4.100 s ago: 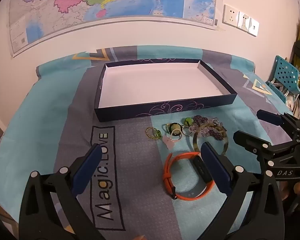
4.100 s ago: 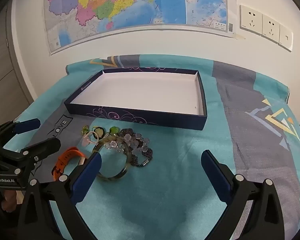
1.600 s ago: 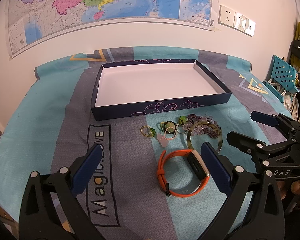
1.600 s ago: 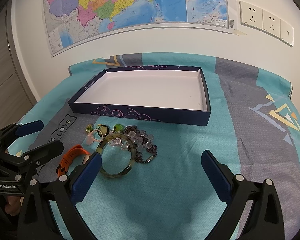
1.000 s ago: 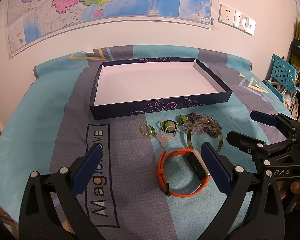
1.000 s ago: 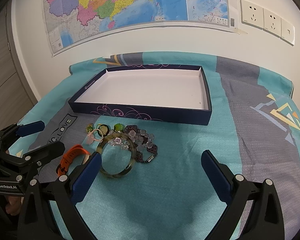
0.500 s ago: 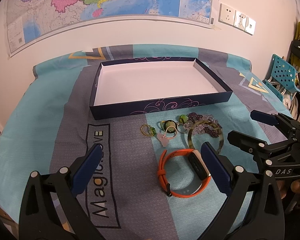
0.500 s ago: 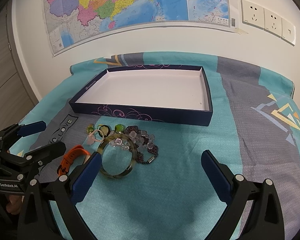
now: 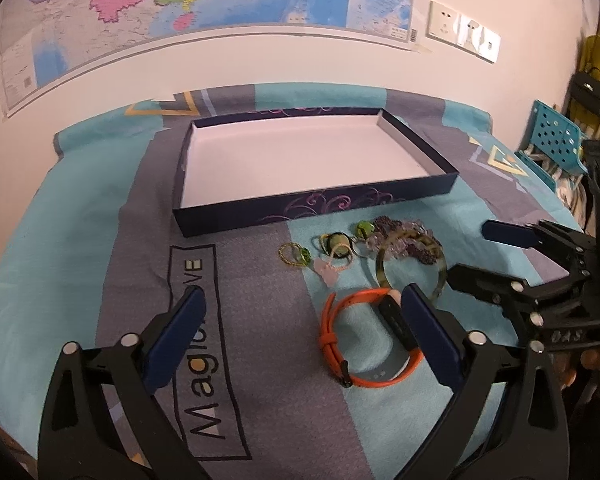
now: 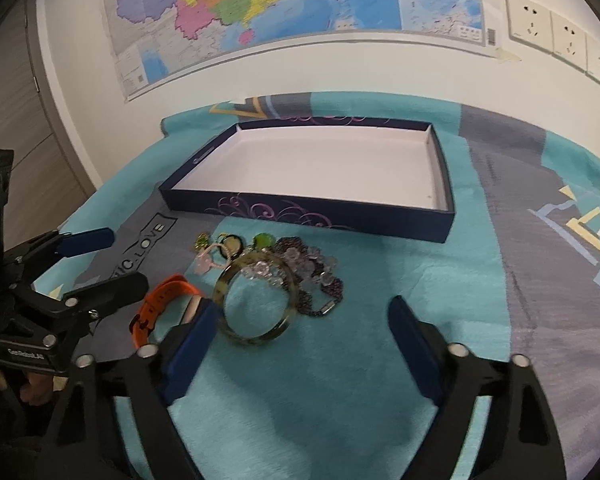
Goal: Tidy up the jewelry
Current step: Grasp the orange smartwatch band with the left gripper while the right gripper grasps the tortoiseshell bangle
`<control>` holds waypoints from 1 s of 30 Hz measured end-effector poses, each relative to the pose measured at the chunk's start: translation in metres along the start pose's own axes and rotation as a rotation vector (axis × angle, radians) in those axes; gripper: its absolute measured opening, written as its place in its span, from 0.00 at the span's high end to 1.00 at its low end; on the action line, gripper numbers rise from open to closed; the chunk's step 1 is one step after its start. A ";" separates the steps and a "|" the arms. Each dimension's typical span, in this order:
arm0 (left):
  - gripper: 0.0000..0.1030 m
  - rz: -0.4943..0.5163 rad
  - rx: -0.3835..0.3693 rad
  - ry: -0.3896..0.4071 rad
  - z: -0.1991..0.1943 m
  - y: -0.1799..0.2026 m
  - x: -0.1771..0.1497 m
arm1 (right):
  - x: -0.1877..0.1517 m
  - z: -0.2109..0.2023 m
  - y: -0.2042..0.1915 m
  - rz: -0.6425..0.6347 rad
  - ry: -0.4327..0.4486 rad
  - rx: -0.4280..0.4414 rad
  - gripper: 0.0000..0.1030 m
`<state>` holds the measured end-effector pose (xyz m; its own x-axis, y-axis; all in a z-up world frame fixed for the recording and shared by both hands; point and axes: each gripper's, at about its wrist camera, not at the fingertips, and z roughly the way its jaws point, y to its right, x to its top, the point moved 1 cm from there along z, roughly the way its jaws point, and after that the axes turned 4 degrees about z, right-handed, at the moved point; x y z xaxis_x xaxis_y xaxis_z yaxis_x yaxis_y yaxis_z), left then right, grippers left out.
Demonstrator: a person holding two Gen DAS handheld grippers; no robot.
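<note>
A shallow navy box [image 9: 316,212] with a white inside lies on the cloth, and several pieces of jewelry lie in front of it. They are an orange watch band [image 9: 332,332], a green-brown bangle [image 9: 384,264], purple bead bracelets [image 9: 396,228] and small rings [image 9: 292,254]. My left gripper [image 9: 300,300] hovers over the cloth, jaws wide but closing, nothing pressed; the band lies by its right finger. My right gripper [image 10: 303,310] is also closing on nothing, the bangle [image 10: 256,336] just beyond its left finger. Each gripper shows in the other's view: right gripper [image 9: 472,250], left gripper [image 10: 126,258].
A teal and grey cloth [image 9: 204,360] printed "Magic.LOVE" covers the table, which stands against a wall with a map [image 9: 180,0] and sockets [image 10: 556,32]. A blue perforated chair [image 9: 556,136] stands at the right; a wooden door [image 10: 28,112] at the left.
The right gripper's fingers have come visibly closer together; the left's have narrowed only slightly. Both hands and all the jewelry stay where they were.
</note>
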<state>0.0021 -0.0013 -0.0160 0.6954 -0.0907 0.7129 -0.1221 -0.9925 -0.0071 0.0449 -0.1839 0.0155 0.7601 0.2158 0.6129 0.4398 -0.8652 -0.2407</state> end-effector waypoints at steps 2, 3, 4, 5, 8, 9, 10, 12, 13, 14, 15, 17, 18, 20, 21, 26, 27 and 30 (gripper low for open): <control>0.16 0.017 -0.014 -0.013 0.002 0.001 -0.002 | -0.001 0.002 -0.001 0.004 -0.014 0.023 0.37; 0.18 0.026 -0.025 -0.023 0.004 0.002 -0.003 | 0.000 0.003 -0.001 0.005 -0.019 0.028 0.42; 0.20 0.029 -0.032 -0.030 0.006 0.003 -0.004 | -0.001 0.004 -0.002 0.004 -0.024 0.034 0.45; 0.24 0.033 -0.040 -0.038 0.008 0.003 -0.005 | -0.001 0.005 -0.003 0.003 -0.029 0.042 0.52; 0.31 0.036 -0.064 -0.054 0.013 0.003 -0.007 | -0.001 0.008 -0.002 0.017 -0.050 0.091 0.64; 0.32 0.035 -0.073 -0.058 0.014 0.003 -0.008 | -0.001 0.009 -0.002 0.020 -0.054 0.094 0.65; 0.33 0.036 -0.078 -0.061 0.016 0.002 -0.008 | -0.001 0.010 -0.003 0.017 -0.058 0.091 0.65; 0.39 0.045 -0.087 -0.071 0.019 0.002 -0.009 | -0.002 0.012 -0.002 0.023 -0.072 0.095 0.70; 0.40 0.050 -0.090 -0.076 0.021 0.003 -0.010 | -0.003 0.013 -0.003 0.026 -0.078 0.099 0.71; 0.43 0.056 -0.097 -0.081 0.023 0.003 -0.010 | -0.003 0.014 -0.002 0.028 -0.083 0.102 0.73; 0.44 0.060 -0.103 -0.085 0.025 0.004 -0.010 | -0.003 0.015 -0.002 0.032 -0.087 0.104 0.74; 0.48 0.064 -0.108 -0.091 0.027 0.004 -0.011 | -0.004 0.017 -0.001 0.037 -0.096 0.104 0.80; 0.51 0.066 -0.116 -0.094 0.028 0.004 -0.012 | -0.004 0.018 -0.001 0.039 -0.098 0.103 0.81; 0.55 0.066 -0.122 -0.103 0.031 0.004 -0.012 | -0.004 0.019 0.001 0.046 -0.099 0.102 0.83; 0.59 0.069 -0.119 -0.104 0.032 0.004 -0.012 | -0.003 0.019 0.002 0.049 -0.098 0.099 0.85; 0.85 0.083 -0.128 -0.106 0.032 0.004 -0.012 | -0.002 0.020 0.008 0.056 -0.095 0.095 0.89; 0.90 0.082 -0.132 -0.107 0.032 0.005 -0.012 | -0.001 0.020 0.008 0.056 -0.093 0.094 0.90; 0.90 0.084 -0.126 -0.104 0.030 0.007 -0.013 | -0.001 0.019 0.007 0.046 -0.089 0.087 0.93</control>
<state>0.0133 -0.0091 -0.0460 0.7478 -0.1875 0.6369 -0.2661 -0.9635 0.0287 0.0564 -0.1818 -0.0013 0.8183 0.2194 0.5313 0.4401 -0.8337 -0.3335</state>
